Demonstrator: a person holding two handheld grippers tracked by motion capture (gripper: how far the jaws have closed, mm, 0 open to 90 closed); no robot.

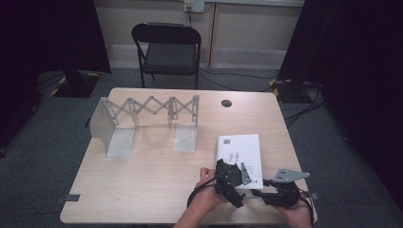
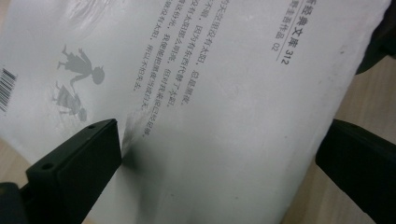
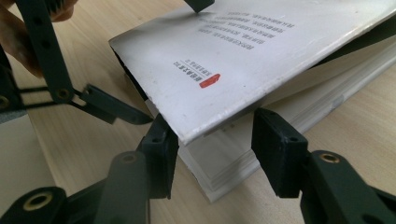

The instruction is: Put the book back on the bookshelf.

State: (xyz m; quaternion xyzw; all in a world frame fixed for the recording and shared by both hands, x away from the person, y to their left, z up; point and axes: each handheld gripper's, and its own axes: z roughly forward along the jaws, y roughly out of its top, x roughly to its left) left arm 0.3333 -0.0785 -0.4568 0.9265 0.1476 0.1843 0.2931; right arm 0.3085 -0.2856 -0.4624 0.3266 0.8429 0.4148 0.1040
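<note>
Where jaws gape: book (image 3: 261, 60) corner.

Plenty of bare table (image 1: 157, 175) on our left half in the high view, nothing between the front edge and the metal folding rack (image 1: 142, 121), which takes up the far-left part with its two plates standing up. Between the rack and the white book (image 1: 241, 156) there's an open lane running to the back edge, where a small round hole (image 1: 226, 103) sits. The near-right corner is crowded: book, our left gripper (image 1: 232, 183) and right gripper (image 1: 278, 192) all bunched close together. In the right gripper view the book's cover is lifted off the pages, leaving a gap under it, with the jaws spread at that corner.
</note>
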